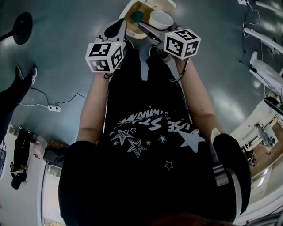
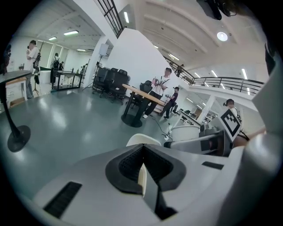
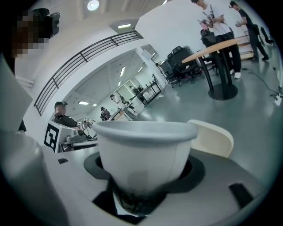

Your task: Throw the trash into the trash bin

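Paper cup (image 3: 143, 150), white and upright, is clamped in the right gripper (image 3: 141, 185), whose dark pads press on its lower wall from either side. In the head view the cup (image 1: 161, 20) sits just beside the near rim of the trash bin (image 1: 128, 9), at the edge of its opening. The bin is cream-coloured, and something teal shows inside it. In the right gripper view the bin's cream rim (image 3: 214, 137) shows just behind the cup.

Left gripper (image 2: 141, 154): jaws drawn together. A thin pale sliver shows in the seam between the pads; whether it is a held scrap or part of a jaw cannot be told. In the head view this gripper (image 1: 118, 27) points at the bin's near rim, on the side opposite the cup. The bin's rim (image 2: 143, 140) appears just beyond its closed tips.

Both grippers (image 1: 154, 26) are held out in front of the person's dark printed shirt (image 1: 150, 132), tilted down toward the bin.

Grey floor (image 1: 57, 66) surrounds the bin. A round black stand base (image 1: 22, 26) lies well apart from the bin.
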Demonstrator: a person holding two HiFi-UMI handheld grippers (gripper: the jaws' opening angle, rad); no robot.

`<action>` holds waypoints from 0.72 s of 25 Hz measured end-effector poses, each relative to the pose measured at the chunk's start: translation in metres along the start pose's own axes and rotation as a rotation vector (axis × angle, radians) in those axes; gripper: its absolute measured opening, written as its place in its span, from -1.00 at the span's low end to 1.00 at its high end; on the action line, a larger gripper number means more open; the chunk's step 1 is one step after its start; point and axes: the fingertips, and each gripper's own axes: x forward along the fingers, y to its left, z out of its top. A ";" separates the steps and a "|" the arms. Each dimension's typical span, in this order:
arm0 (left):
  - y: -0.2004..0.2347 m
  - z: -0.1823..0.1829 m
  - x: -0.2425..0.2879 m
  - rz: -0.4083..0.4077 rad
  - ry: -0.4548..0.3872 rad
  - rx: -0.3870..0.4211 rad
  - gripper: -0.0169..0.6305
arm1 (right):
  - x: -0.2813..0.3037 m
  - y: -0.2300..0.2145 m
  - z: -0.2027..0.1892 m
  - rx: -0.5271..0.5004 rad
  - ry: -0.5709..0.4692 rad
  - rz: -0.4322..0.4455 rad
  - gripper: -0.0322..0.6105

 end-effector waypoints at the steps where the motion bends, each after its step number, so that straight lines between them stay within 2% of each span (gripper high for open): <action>1: 0.000 -0.004 0.004 0.000 0.007 -0.002 -0.91 | 0.002 -0.004 -0.003 0.004 0.007 0.001 0.08; 18: 0.035 -0.076 0.065 0.056 0.108 -0.044 -0.91 | 0.041 -0.068 -0.056 0.004 0.092 -0.020 0.08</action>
